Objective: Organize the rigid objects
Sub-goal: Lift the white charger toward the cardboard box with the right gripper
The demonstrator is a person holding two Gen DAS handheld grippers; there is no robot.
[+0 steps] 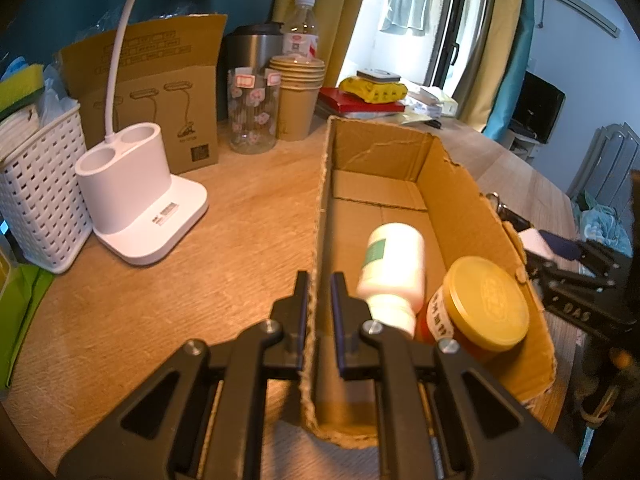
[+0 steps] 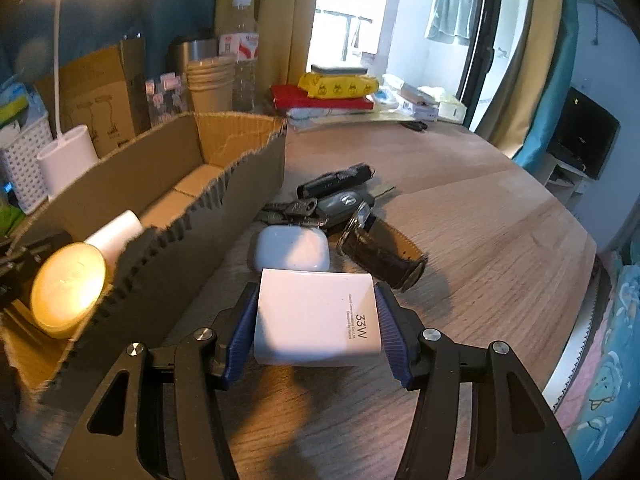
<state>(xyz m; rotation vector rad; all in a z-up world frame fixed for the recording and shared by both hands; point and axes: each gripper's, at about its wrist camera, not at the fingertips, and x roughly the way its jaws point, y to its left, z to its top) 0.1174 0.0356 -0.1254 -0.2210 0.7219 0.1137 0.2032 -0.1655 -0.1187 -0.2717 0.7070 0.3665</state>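
Observation:
An open cardboard box (image 1: 452, 184) lies on the wooden table. Inside lie a white bottle (image 1: 394, 264) and a jar with a yellow lid (image 1: 486, 302). My left gripper (image 1: 320, 312) is shut on the box's left wall, one finger on each side. My right gripper (image 2: 316, 320) is shut on a white 33W charger (image 2: 316, 320), held just above the table to the right of the box (image 2: 240, 176). Beyond the charger lie a white earbud case (image 2: 290, 248), a leather-strap watch (image 2: 380, 252) and car keys (image 2: 340, 202). The right gripper shows dark at the right edge of the left wrist view (image 1: 576, 276).
A white desk lamp base (image 1: 132, 200), a white basket (image 1: 36, 196), a brown lamp carton (image 1: 156, 92), a glass jar (image 1: 252, 112), stacked paper cups (image 1: 296, 96), a water bottle (image 1: 300, 28) and books with a yellow pack (image 1: 372, 92) line the table's back.

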